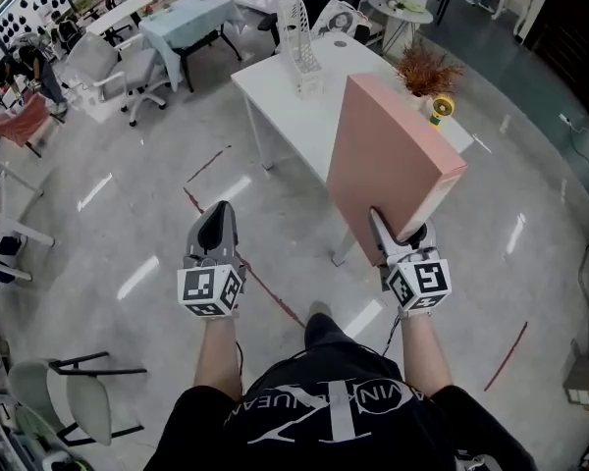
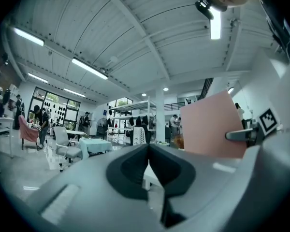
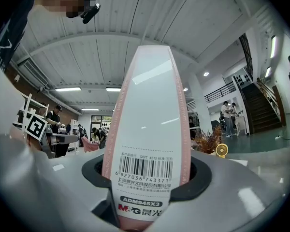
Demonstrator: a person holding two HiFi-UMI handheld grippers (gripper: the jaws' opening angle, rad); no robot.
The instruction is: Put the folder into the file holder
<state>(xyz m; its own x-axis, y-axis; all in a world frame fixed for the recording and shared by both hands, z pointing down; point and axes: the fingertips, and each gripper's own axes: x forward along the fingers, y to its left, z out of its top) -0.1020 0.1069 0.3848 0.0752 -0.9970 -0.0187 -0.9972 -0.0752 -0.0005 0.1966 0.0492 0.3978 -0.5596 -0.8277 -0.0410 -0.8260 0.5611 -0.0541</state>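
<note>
1. While you hold it, the pink folder point(image 1: 388, 160) rises up and away from your right gripper point(image 1: 393, 235), near the right side of the white table point(image 1: 275, 91).
2. Your right jaws are spread wide and clamped across the folder's narrow spine at its near end, right at the barcode label. That's a real grip, with pads on both sides.
3. Your left gripper point(image 1: 214, 226) is off to the left with its jaws pressed together. Nothing is between them and they touch nothing.
4. As I read it, this is a stiff, boxy board folder that won't flex or sag, and it's probably light. It's tall, though, and you have it by one end, so expect it to swing and twist about the pads.
5. That glossy label looks slick. Bare pink board beside it should bite better.
6. The file holder point(image 1: 299, 32) waits at the far end of the table, white and slotted, well apart from the folder. It looks light enough to tip or skid if the folder knocks it.
7. If the folder wobbles going in, your free left gripper could steady the far upper edge. Take the flat faces, not a corner.
</note>
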